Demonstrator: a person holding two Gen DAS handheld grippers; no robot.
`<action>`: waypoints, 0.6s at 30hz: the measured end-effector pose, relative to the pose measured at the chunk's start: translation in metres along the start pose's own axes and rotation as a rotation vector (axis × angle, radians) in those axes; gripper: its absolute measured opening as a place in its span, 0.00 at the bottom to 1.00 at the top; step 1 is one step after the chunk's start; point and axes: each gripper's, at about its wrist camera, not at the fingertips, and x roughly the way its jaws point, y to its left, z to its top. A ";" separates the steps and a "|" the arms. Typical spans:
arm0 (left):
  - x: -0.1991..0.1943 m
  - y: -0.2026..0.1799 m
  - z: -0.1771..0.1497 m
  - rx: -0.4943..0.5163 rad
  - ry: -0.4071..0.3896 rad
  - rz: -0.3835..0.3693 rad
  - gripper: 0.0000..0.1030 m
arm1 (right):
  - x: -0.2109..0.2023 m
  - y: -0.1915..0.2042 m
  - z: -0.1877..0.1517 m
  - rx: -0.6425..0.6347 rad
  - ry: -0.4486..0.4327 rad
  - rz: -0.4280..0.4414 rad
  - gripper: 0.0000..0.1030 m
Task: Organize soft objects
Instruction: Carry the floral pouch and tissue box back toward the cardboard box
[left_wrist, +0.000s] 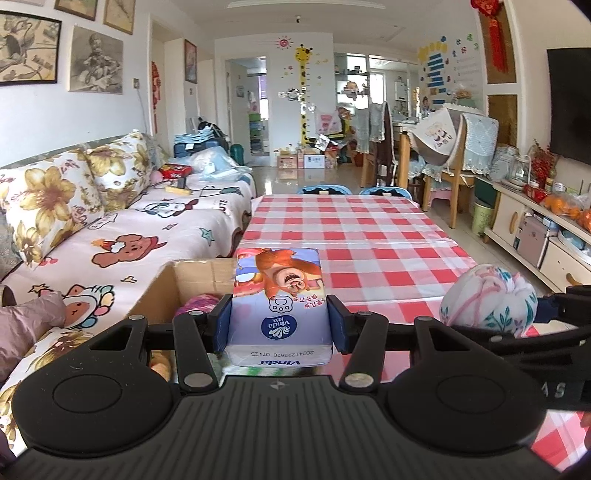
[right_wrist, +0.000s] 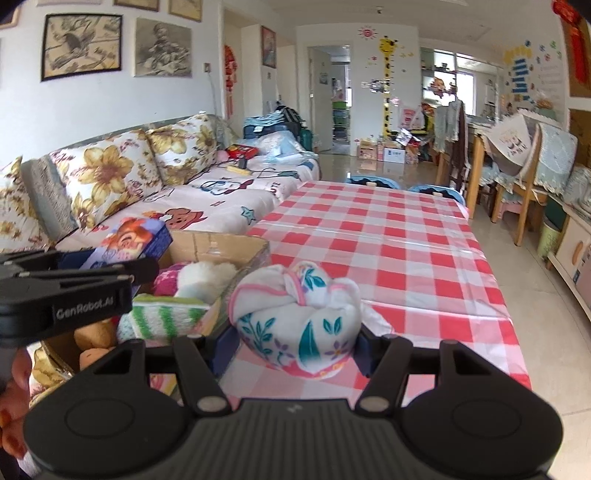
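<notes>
While both hands carry soft things above a table (left_wrist: 369, 236) spread with a red and white checked cloth, the chief risk is a drop or a collision near the cardboard box (right_wrist: 221, 245) at the table's near left corner. That box is already crowded with plush and knitted items, so a new piece may perch on top and roll out. The left gripper (left_wrist: 280, 325) clamps a printed tissue pack (left_wrist: 282, 291) between its blue pads, raised just over the box's edge; its smooth wrapper could slide free. The right gripper (right_wrist: 295, 343) squeezes a knotted floral cloth bundle (right_wrist: 295, 317) over the tablecloth beside the box; it could sag loose. Both grippers sit close together and may bump. A flower-cushioned sofa (left_wrist: 110, 229) lies left, dining chairs and cabinets right.
</notes>
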 end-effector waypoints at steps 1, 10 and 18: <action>0.001 0.001 0.000 -0.002 0.001 0.006 0.62 | 0.002 0.004 0.001 -0.013 0.003 0.005 0.61; 0.004 0.017 0.005 -0.048 0.009 0.036 0.59 | 0.022 0.032 0.018 -0.083 -0.001 0.046 0.61; 0.019 0.031 0.005 -0.097 0.048 0.074 0.52 | 0.046 0.057 0.033 -0.157 -0.005 0.076 0.61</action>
